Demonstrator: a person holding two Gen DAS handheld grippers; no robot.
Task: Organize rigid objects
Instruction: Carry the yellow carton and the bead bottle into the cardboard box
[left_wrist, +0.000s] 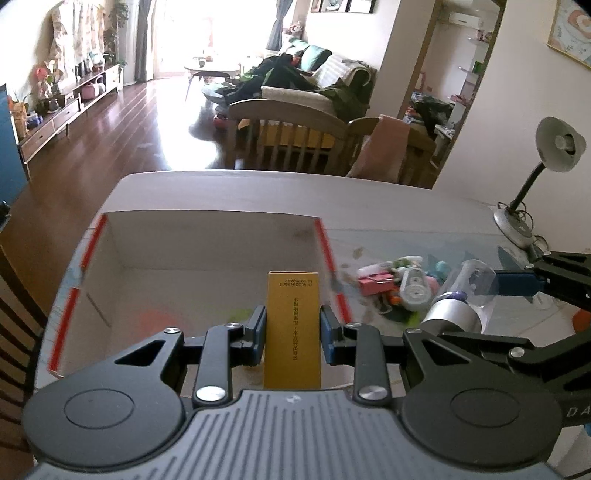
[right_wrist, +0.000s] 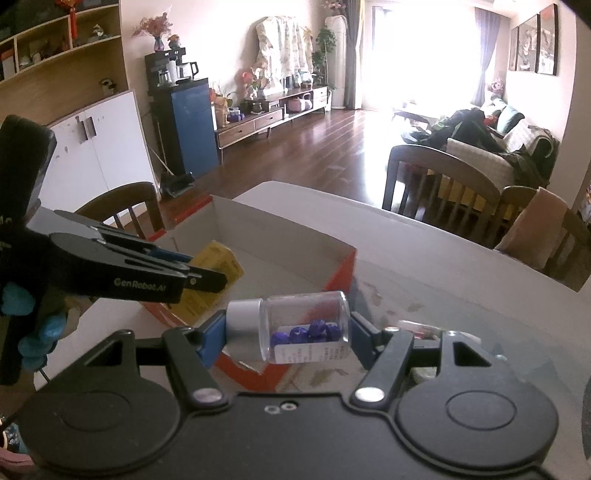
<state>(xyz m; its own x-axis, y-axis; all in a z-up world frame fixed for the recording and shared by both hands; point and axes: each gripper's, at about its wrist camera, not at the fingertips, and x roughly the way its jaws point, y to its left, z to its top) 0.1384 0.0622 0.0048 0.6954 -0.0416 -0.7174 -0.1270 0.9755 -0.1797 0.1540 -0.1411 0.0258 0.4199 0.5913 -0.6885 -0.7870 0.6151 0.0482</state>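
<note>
Left hand-held gripper (left_wrist: 293, 328): blue pads pressed on both sides of a yellow carton (left_wrist: 293, 325), held upright above the open cardboard box (left_wrist: 207, 240) with red-taped edges. Right hand-held gripper (right_wrist: 286, 332): clamped on a clear jar (right_wrist: 306, 326), silver cap to the left, lying sideways, purple balls inside; it sits just beside the box's near corner. Counter (left_wrist: 406, 206) carries a heap of small items (left_wrist: 391, 286) right of the box; desk lamp (left_wrist: 535, 184) beyond.

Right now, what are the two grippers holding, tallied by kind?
Yellow box, held in the left gripper over the cardboard box: 1
Clear jar with a silver cap, held in the right gripper: 1
Total held: 2
</note>
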